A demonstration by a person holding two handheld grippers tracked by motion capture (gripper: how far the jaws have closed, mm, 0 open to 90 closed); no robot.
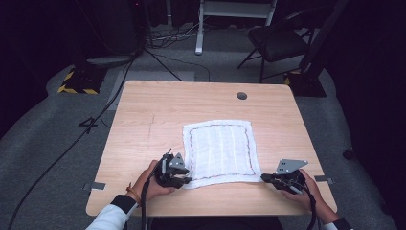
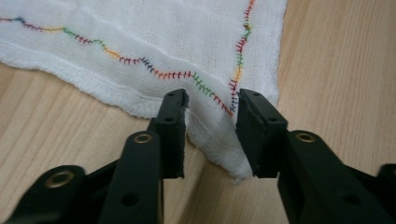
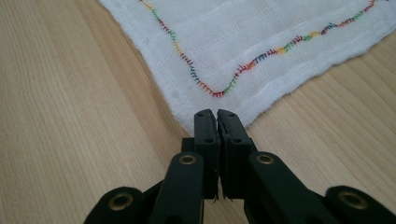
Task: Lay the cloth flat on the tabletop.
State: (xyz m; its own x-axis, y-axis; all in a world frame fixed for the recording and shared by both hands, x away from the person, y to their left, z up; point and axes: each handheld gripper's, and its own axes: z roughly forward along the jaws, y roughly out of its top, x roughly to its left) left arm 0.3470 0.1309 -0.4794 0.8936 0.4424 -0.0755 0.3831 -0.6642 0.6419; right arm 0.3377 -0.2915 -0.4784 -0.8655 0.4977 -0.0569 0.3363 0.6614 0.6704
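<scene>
Lying flat on the table (image 1: 143, 124), the cloth (image 1: 220, 148) sits toward its near edge. Left gripper (image 2: 210, 116) has its jaws parted around the cloth's near left corner, pads not pressing it. Right gripper (image 3: 217, 119) is clamped tight on the near right corner.
</scene>
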